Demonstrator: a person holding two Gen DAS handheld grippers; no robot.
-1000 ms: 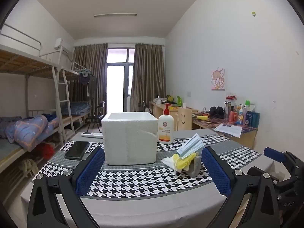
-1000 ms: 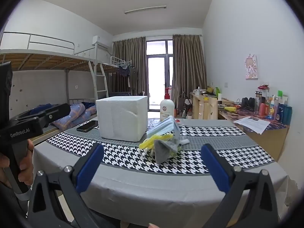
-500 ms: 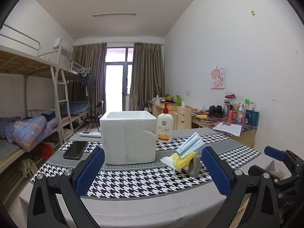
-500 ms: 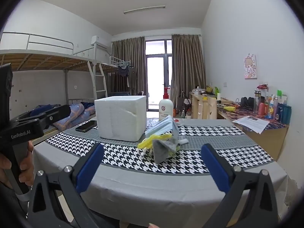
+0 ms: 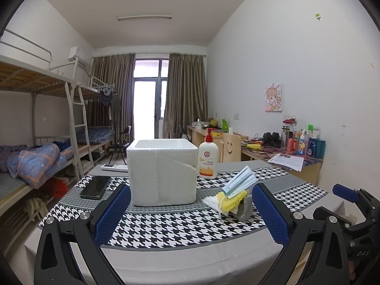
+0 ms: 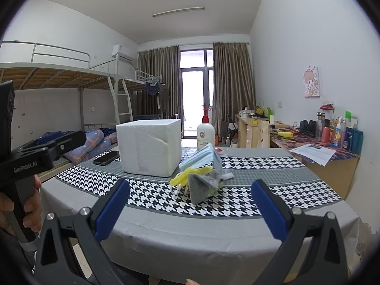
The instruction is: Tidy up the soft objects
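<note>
Both tools, left tool (image 5: 190, 211) and right tool (image 6: 190, 206), wide open, empty; soft pile (image 6: 200, 174) ahead, untouched.

From where I stand, only two markings read clearly. "GenRobot.AI" runs in pale letters along the black body of the left tool (image 6: 35, 163), seen in the right wrist view. "DAS" is stamped on the right tool (image 5: 356, 244). The pump bottle's (image 5: 208, 159) label print is too small to read.
</note>
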